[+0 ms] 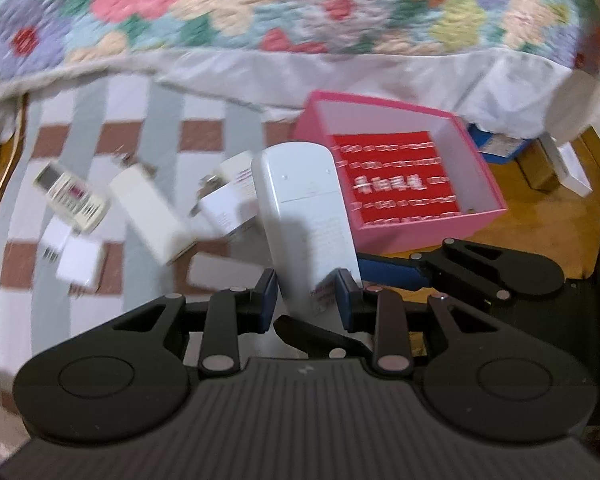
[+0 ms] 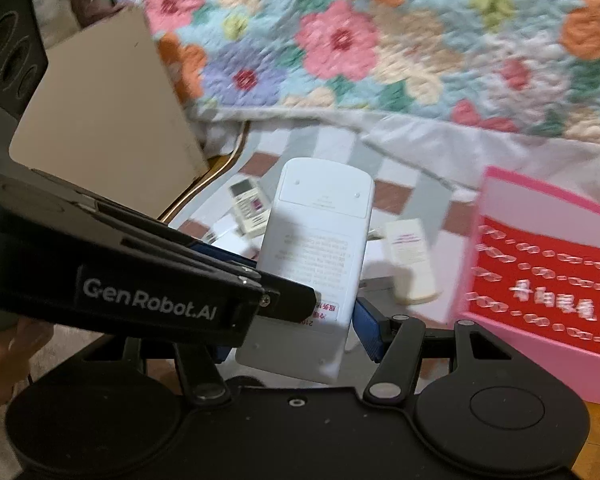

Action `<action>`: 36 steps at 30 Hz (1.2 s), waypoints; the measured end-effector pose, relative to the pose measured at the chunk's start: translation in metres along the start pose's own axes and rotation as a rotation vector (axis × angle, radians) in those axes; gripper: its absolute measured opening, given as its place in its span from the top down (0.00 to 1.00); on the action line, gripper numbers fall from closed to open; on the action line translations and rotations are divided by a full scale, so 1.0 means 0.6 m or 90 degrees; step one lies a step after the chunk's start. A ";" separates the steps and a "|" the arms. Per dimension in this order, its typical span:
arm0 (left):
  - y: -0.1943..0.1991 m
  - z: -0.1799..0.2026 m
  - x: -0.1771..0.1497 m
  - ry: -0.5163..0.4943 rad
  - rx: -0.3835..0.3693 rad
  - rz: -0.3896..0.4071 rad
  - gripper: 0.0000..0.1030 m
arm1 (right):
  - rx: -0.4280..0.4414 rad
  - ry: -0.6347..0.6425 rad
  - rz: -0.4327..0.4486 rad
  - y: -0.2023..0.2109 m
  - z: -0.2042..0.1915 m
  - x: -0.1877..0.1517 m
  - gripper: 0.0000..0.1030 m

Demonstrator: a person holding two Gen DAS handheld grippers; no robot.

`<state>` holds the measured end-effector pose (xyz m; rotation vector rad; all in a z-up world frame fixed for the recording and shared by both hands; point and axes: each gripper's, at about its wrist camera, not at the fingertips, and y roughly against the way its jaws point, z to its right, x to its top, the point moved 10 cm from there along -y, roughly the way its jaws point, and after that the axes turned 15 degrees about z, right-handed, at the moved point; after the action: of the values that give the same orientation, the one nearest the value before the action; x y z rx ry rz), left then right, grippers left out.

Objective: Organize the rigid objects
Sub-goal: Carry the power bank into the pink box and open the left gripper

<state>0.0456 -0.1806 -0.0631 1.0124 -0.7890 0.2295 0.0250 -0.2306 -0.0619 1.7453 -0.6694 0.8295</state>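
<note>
Both grippers point steeply down over the checkered cloth (image 1: 80, 128), sharing one load: the left gripper (image 1: 308, 296) has its blue pads pinched on the lower end of the white remote (image 1: 300, 208), back side up, while the right gripper (image 2: 296, 332) clamps the same remote (image 2: 320, 240) from the sides. It's held aloft, just beside the pink box (image 1: 488, 218). Inside that box lies only a red printed sheet (image 1: 396, 176). White chargers (image 1: 148, 208) and a smaller remote (image 1: 72, 196) lie scattered on the cloth below.
</note>
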 end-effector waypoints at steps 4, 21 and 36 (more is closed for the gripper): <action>-0.013 0.060 0.031 -0.036 -0.029 -0.004 0.71 | -0.025 -0.030 0.019 0.034 0.050 0.015 0.37; -0.254 0.286 0.080 -0.034 -0.128 -0.070 0.71 | -0.181 -0.115 -0.004 0.062 0.346 0.021 0.37; -0.447 0.301 0.029 0.099 -0.155 -0.139 0.70 | -0.246 -0.108 -0.113 -0.026 0.478 -0.049 0.37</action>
<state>0.1089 -0.4762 -0.1790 0.8314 -0.5457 0.0229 0.0800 -0.4980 -0.1564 1.5034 -0.7215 0.4004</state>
